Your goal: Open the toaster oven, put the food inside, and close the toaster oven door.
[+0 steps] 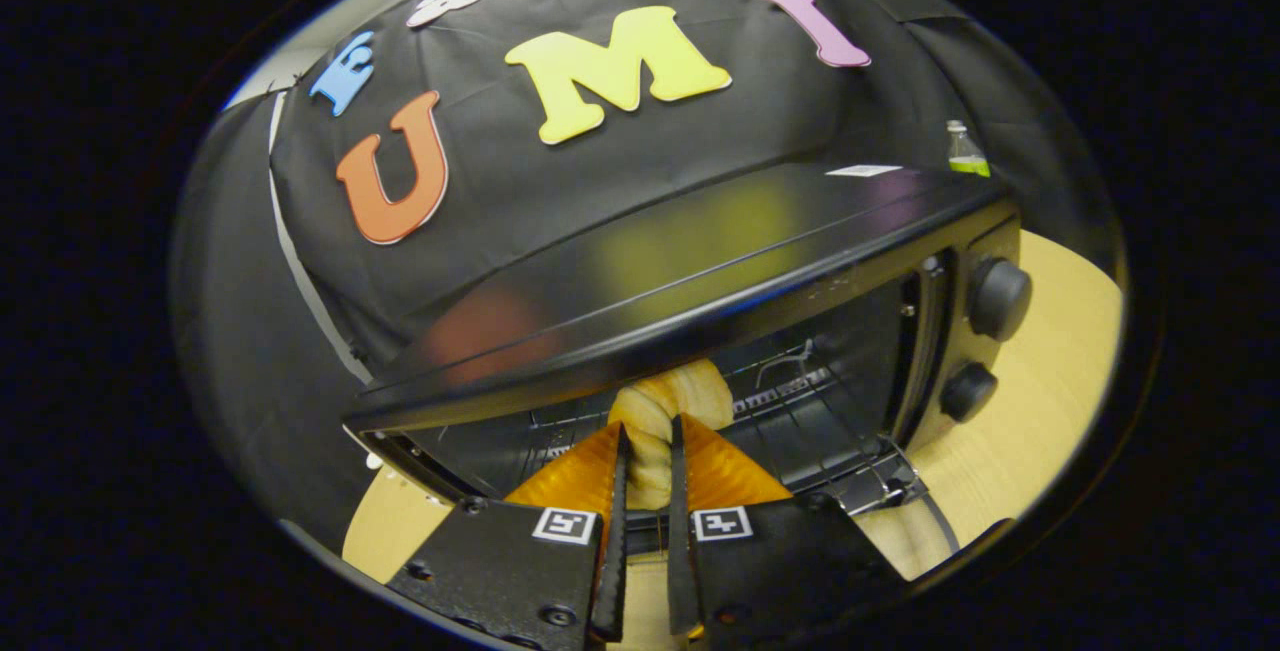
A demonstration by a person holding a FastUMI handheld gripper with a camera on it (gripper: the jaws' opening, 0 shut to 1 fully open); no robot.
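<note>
A black toaster oven [700, 271] stands open right in front of me, its dark cavity and wire rack [800, 421] showing beneath the top panel. My gripper [648, 436] is shut on a pale twisted bread roll [668, 406], both fingers pressing its sides. The roll's far end reaches over the rack, just inside the oven's mouth. Two black knobs [998, 299] sit on the oven's right-hand control panel. The lowered door is mostly hidden under my fingers.
The oven rests on a light wooden tabletop [1040, 411] that spreads out to its right. A small bottle of green liquid [966, 153] stands behind the oven's right rear corner. Black cloth forms the wall behind.
</note>
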